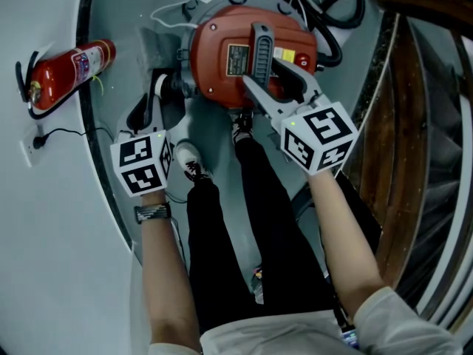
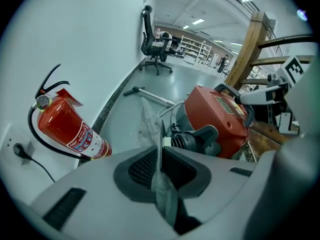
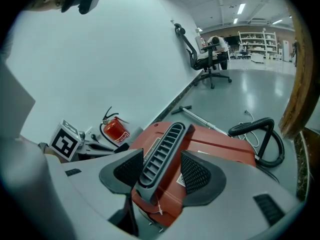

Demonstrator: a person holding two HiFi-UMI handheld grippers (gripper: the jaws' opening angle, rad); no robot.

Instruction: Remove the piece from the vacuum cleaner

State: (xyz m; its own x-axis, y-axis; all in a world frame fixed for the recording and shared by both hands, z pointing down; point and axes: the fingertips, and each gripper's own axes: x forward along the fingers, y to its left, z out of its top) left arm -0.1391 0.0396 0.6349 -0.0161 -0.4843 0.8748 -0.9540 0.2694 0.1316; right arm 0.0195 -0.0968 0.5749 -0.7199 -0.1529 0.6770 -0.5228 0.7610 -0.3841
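The red vacuum cleaner (image 1: 222,58) lies on the grey floor in front of my feet. My right gripper (image 1: 264,71) straddles its dark ribbed handle (image 1: 260,54), and both pads sit against the handle's (image 3: 162,151) sides. To the left, my left gripper (image 1: 151,102) sits beside the vacuum's black hose port (image 2: 195,141). Its jaws are nearly together on a thin grey, cloth-like piece (image 2: 150,124) that sticks up from between the pads. In the left gripper view the piece stands apart from the vacuum body (image 2: 220,116).
A red fire extinguisher (image 1: 70,72) lies against the wall on the left, near a wall socket with a plug (image 1: 33,143). The black hose (image 1: 332,21) coils behind the vacuum. Wooden stairs (image 1: 414,124) rise on the right. A metal wand (image 2: 150,95) lies further along the floor.
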